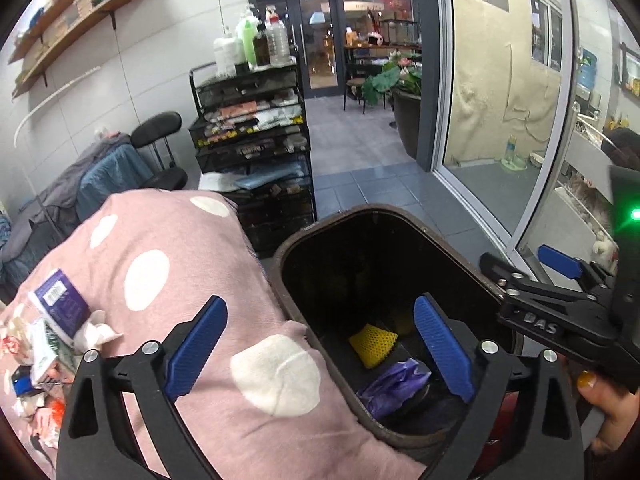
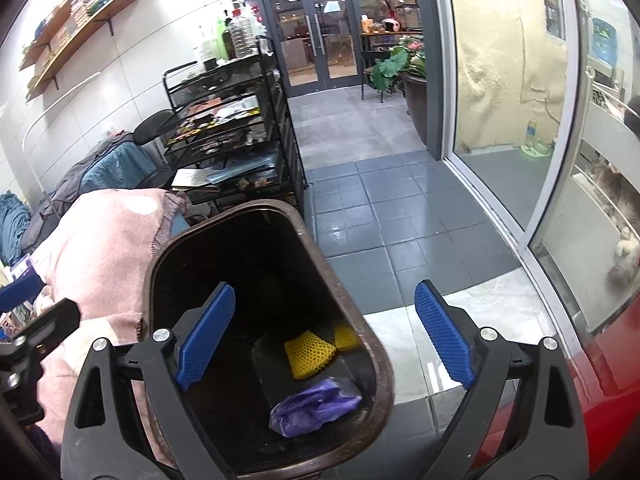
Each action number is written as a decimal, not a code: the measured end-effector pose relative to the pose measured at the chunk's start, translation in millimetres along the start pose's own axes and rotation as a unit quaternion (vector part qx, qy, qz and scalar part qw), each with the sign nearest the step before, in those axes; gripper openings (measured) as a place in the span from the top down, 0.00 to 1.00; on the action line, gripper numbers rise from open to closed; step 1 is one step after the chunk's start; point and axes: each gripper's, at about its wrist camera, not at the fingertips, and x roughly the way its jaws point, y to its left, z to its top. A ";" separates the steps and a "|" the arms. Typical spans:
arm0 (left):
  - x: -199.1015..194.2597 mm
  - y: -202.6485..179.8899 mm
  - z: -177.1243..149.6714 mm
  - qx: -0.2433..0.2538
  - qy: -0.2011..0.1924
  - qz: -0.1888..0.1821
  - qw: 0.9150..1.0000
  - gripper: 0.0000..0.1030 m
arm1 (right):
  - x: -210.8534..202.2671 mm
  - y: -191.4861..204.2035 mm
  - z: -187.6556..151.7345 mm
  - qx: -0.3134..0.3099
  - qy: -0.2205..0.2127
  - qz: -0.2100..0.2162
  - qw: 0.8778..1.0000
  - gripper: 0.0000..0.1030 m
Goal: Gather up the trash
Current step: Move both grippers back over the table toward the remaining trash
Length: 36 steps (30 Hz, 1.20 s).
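- Trash (image 1: 60, 320) lies heaped on the pink blanket (image 1: 168, 280) left of my bin (image 1: 288, 256); my left tool (image 1: 320, 352) gapes wide, empty.
- Bin (image 2: 372, 340) holds yellow mesh (image 2: 308, 352) and purple bag (image 2: 312, 404); my right tool (image 2: 324, 336) hangs wide, empty.

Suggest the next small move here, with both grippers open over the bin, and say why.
Probably swing the left gripper left toward the litter pile on the pink dotted blanket and close on one piece. Both it and the right gripper are open and hold nothing, the bin already holds yellow netting and a purple bag, and wrappers remain on the blanket.
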 end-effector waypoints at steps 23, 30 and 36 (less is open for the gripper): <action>-68.0 81.6 -50.2 -0.099 -0.046 0.075 0.991 0.05 | -30.5 105.9 -14.6 -0.119 -0.032 0.143 0.982 0.05; -85.4 122.5 -81.0 -0.143 -0.037 0.118 0.982 0.05 | -32.2 151.6 -24.2 -0.155 -0.004 0.195 0.969 0.05; -100.9 159.4 -110.1 -0.180 -0.023 0.159 0.970 0.05 | -37.5 194.5 -36.8 -0.194 0.011 0.233 0.953 0.05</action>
